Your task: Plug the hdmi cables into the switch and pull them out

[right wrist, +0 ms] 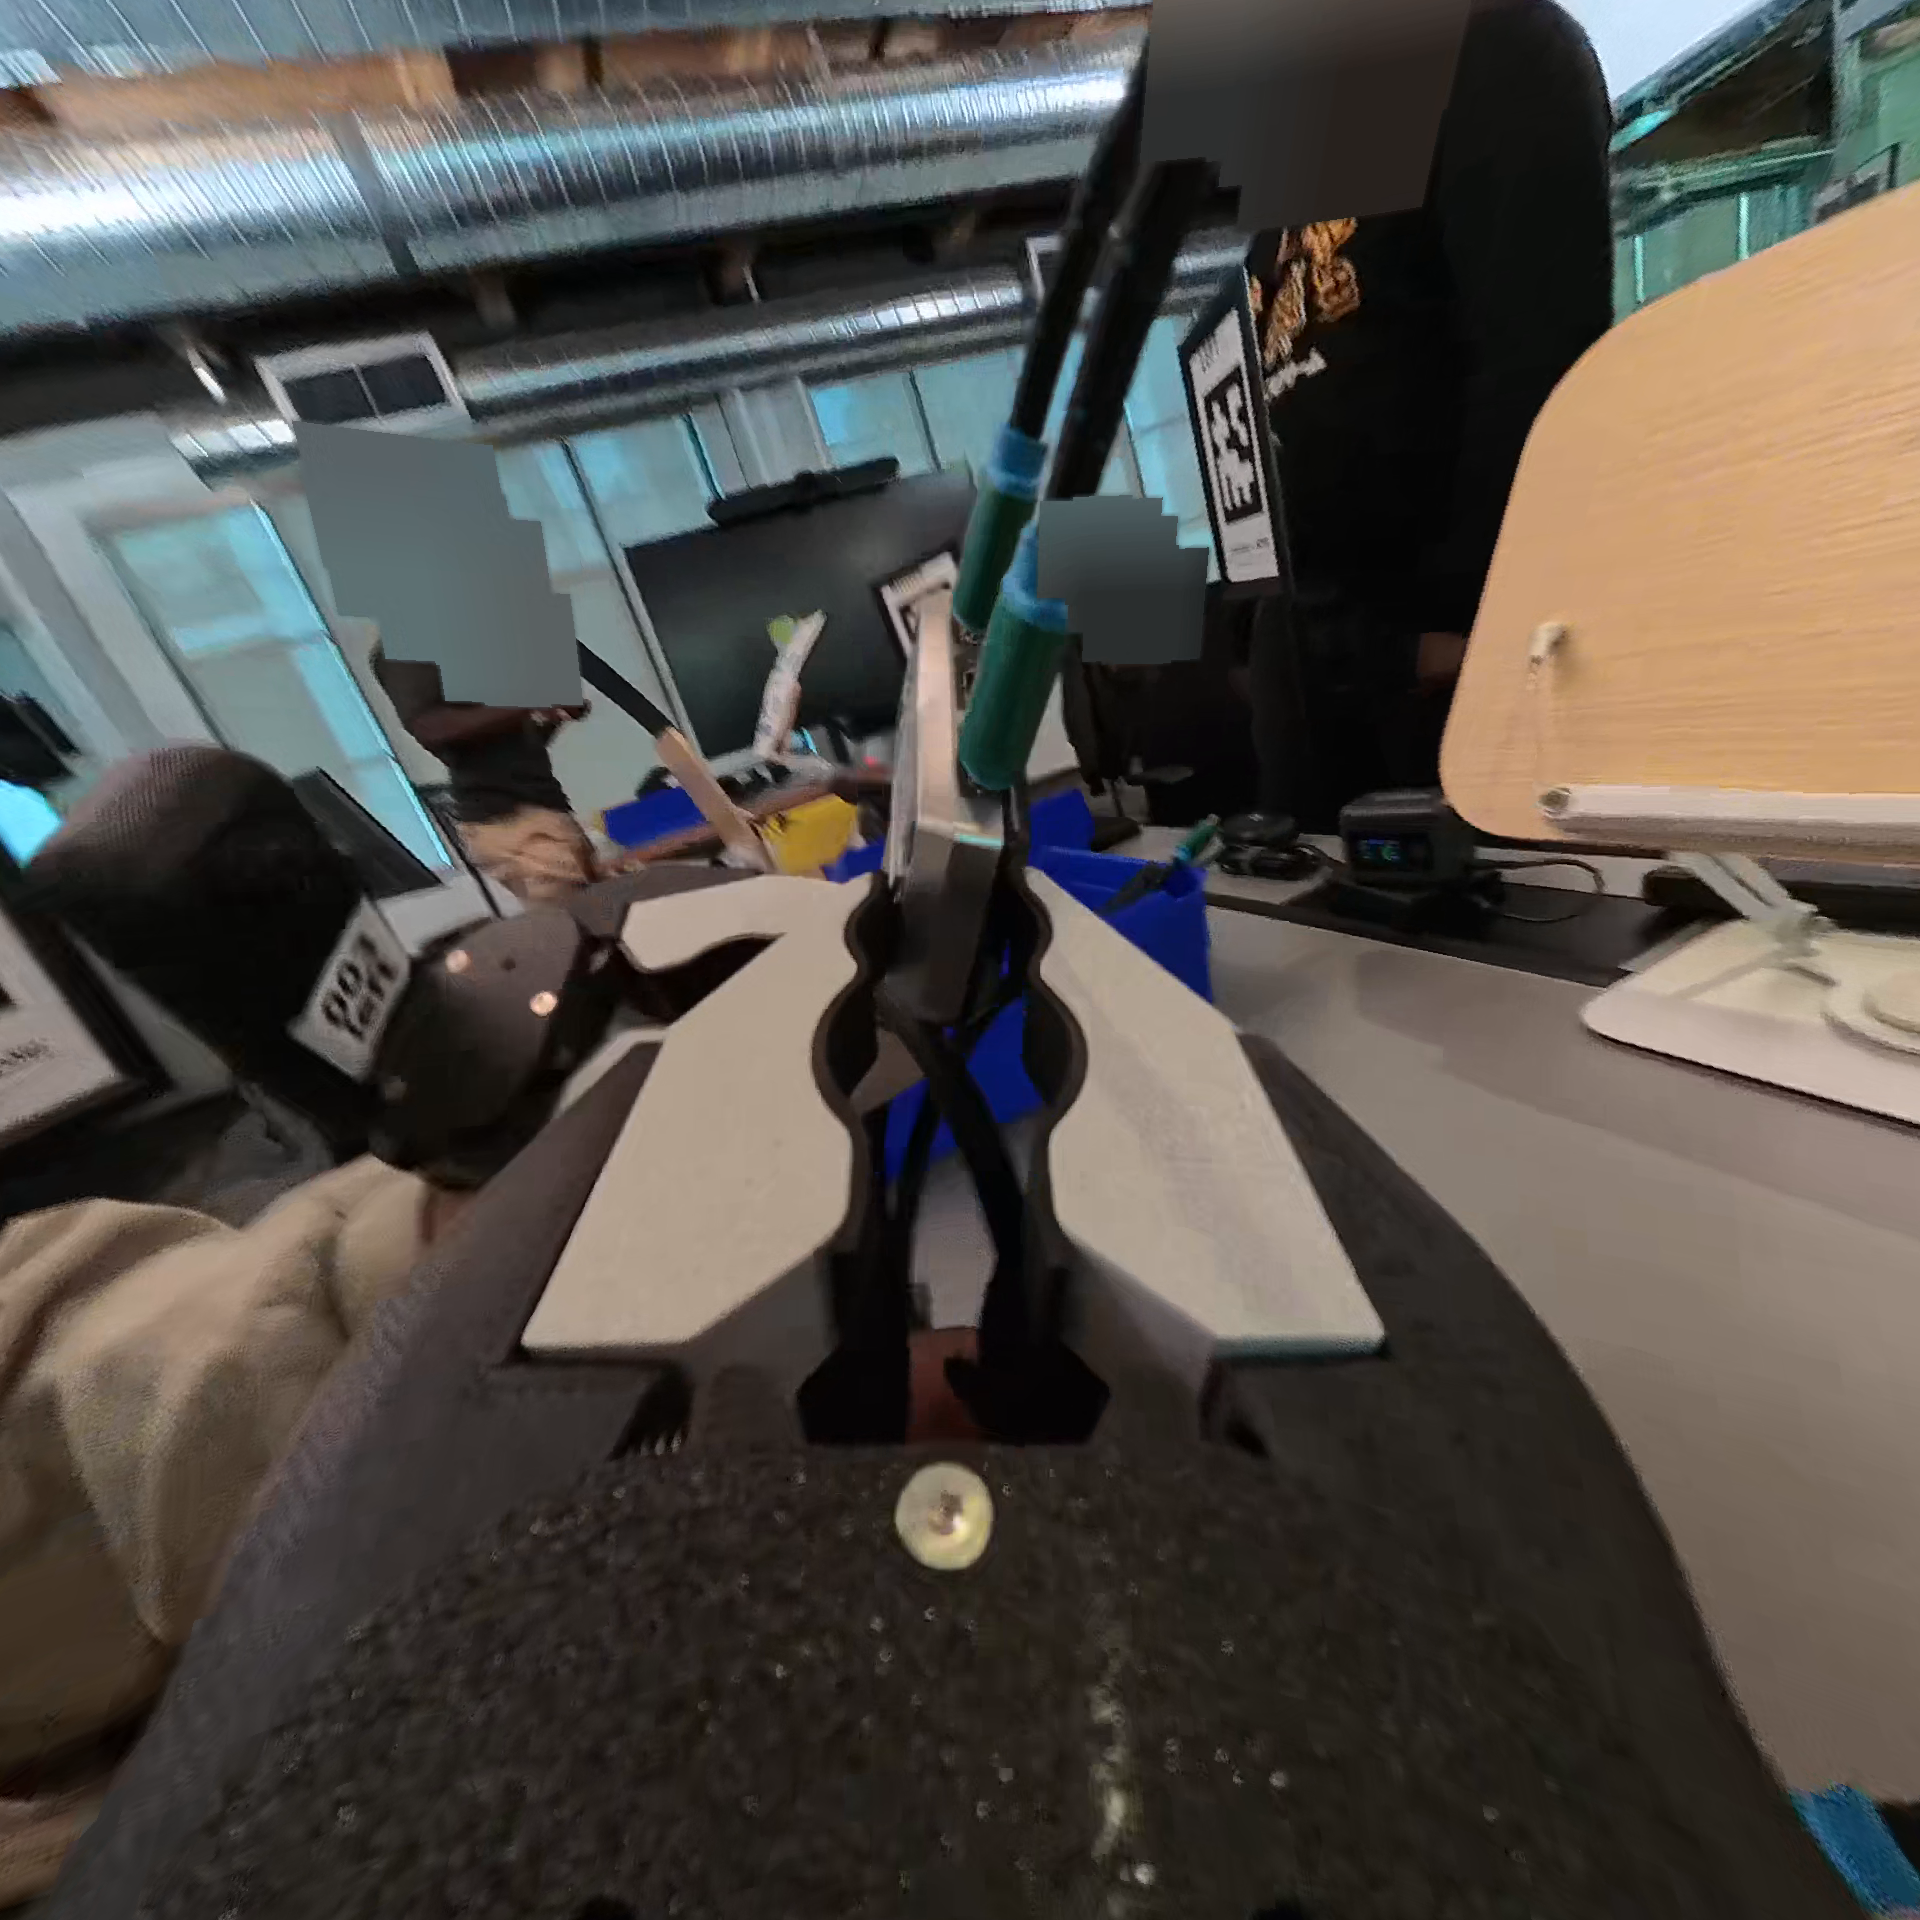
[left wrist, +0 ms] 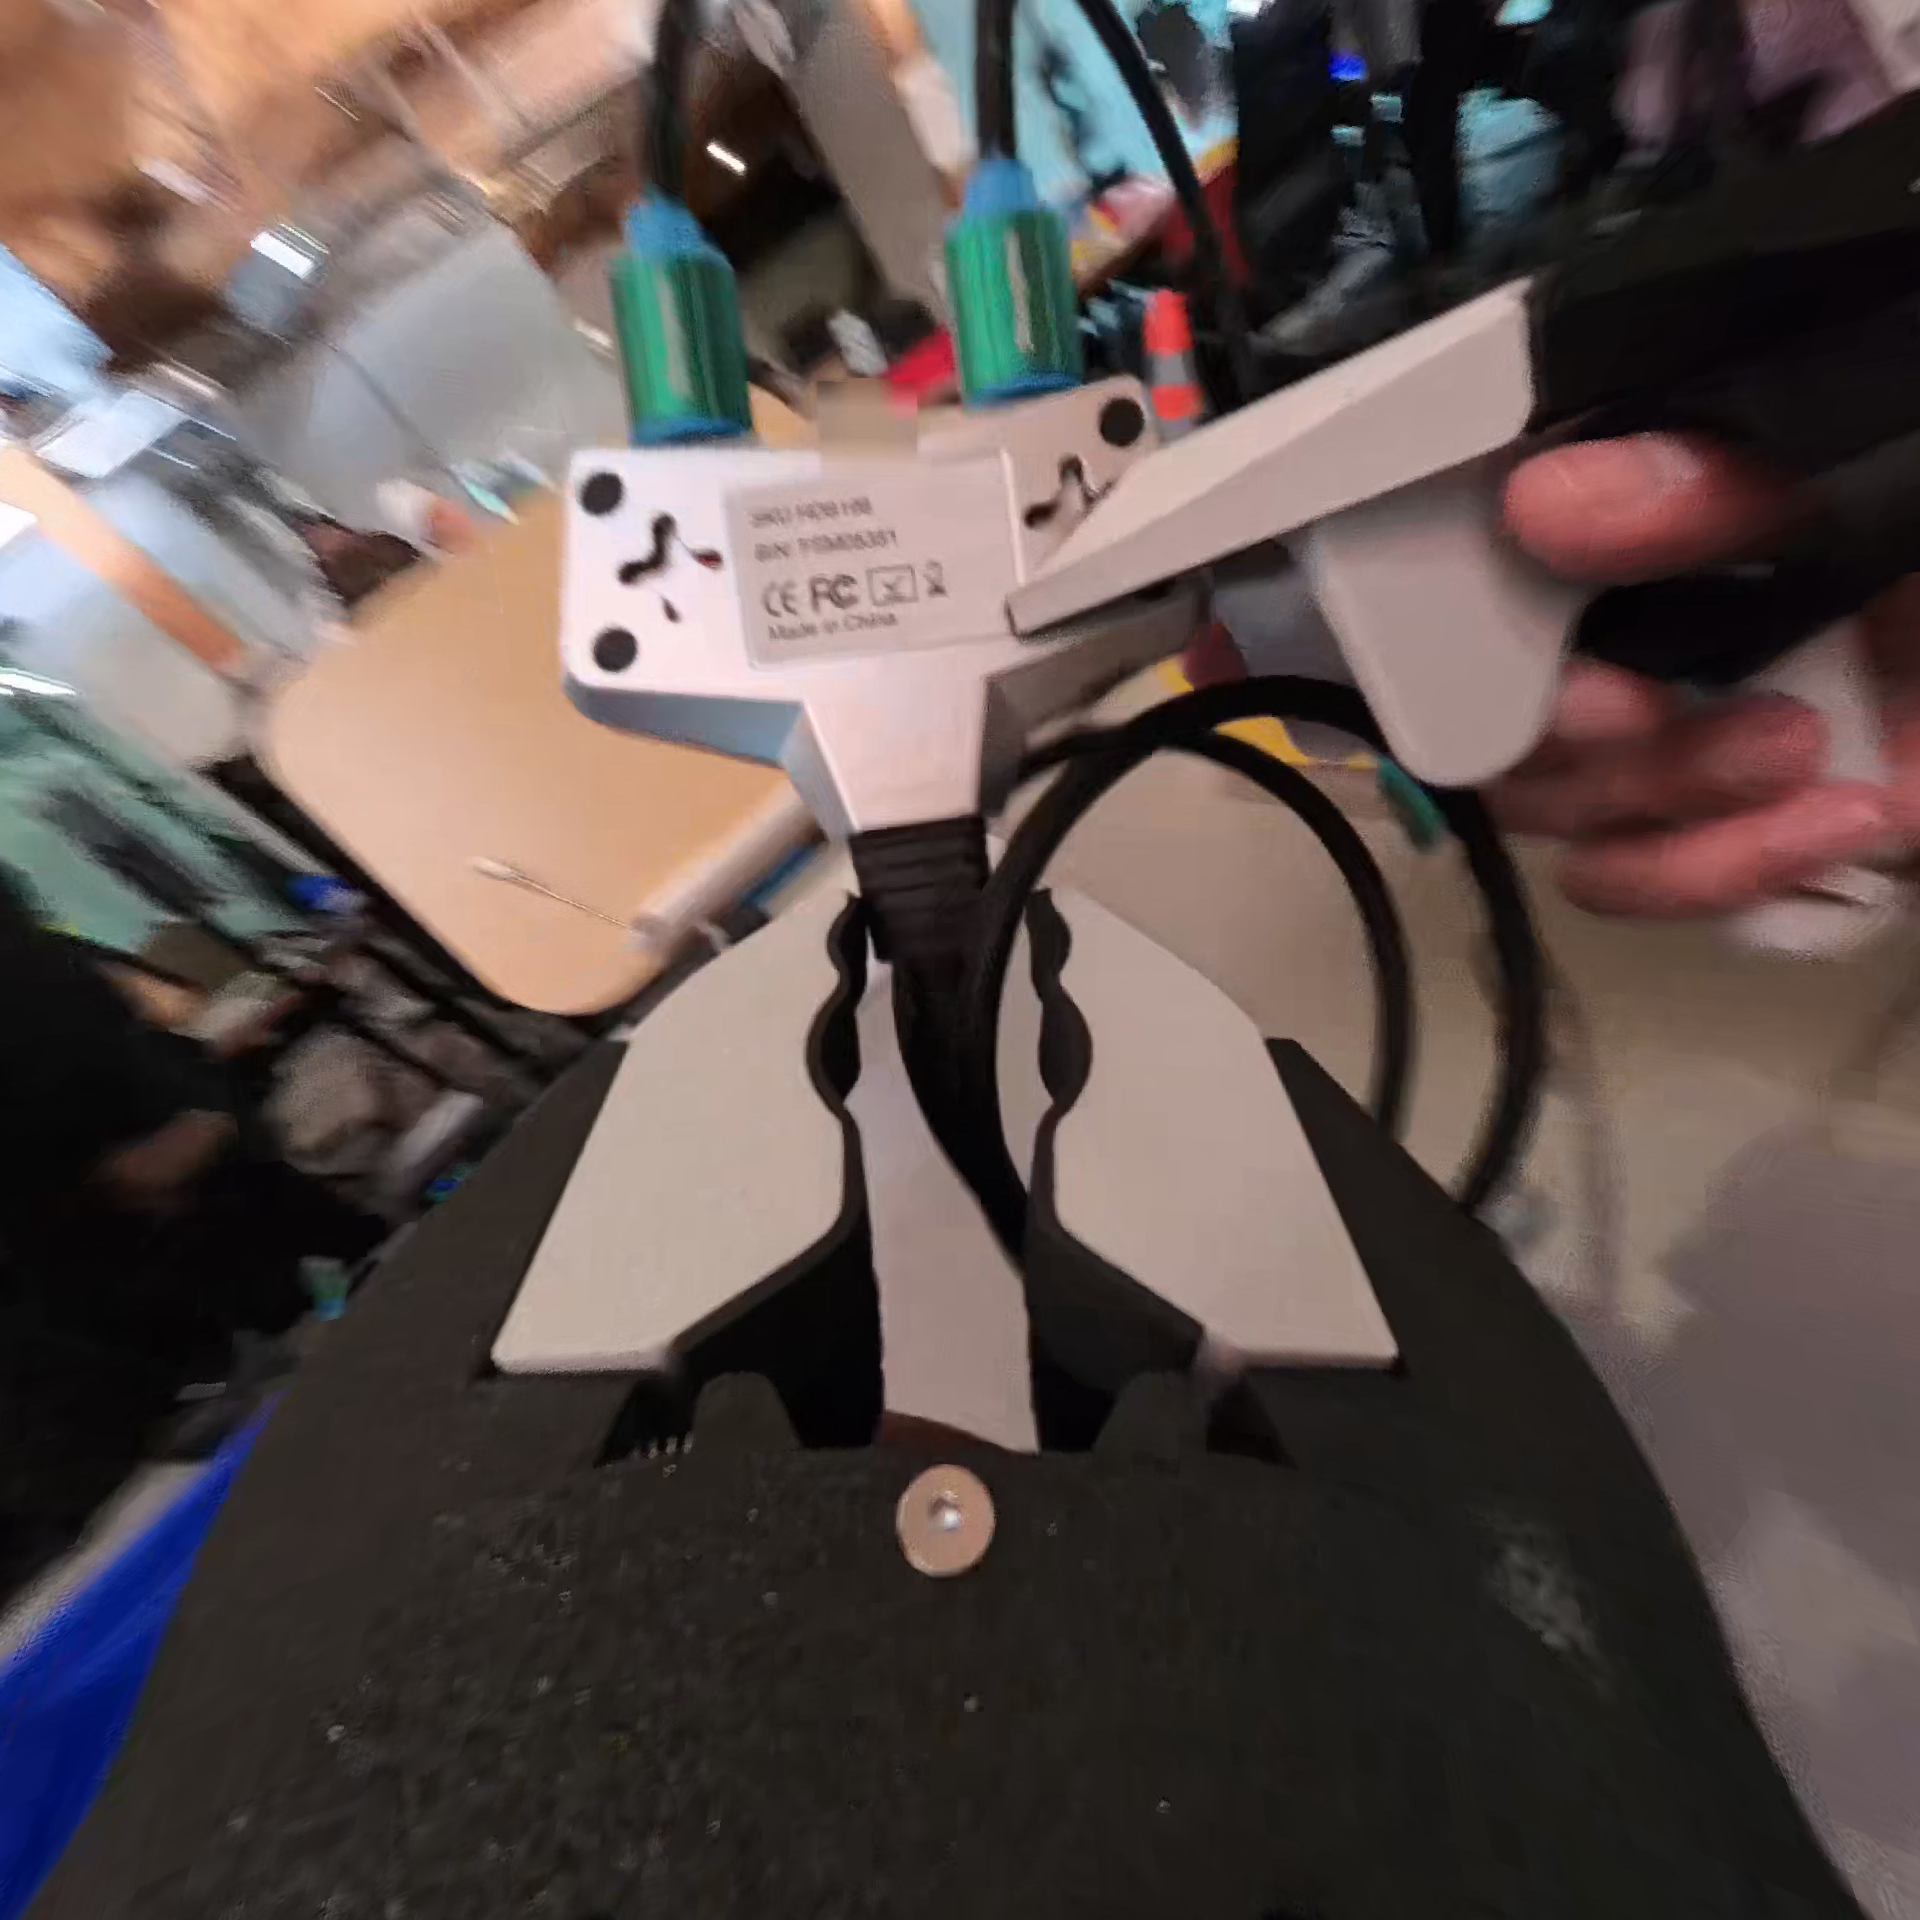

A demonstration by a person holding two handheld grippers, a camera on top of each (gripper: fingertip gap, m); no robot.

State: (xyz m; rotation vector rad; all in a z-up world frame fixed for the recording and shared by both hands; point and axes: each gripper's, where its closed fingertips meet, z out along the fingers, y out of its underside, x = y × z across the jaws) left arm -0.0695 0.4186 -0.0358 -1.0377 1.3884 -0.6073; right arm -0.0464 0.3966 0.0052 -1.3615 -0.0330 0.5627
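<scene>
While both green plugs (left wrist: 677,312) sat seated at the switch's (left wrist: 790,582) 12 o'clock edge | right gripper (right wrist: 951,935) jaws pinched switch body | left gripper (left wrist: 948,935) jaws spread around pigtail (left wrist: 925,883) | advice: brace switch, pull plug straight.

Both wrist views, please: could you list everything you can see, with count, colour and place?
HDMI switch: one, silver, held up in the air, underside with label showing.
HDMI plugs: two, green with blue tape, seated in the switch's top edge.
Switch pigtail cable: one, black, running down between the left fingers.
Looped cable: black, below the switch.
Tabletop: one, light wood, tilted, at right.
Bin: blue, behind the switch.
Fiducial marker card: one, black and white.
Left gripper: grey fingers around the pigtail.
Right gripper: shut on the switch.
Hand: holding the right gripper.
</scene>
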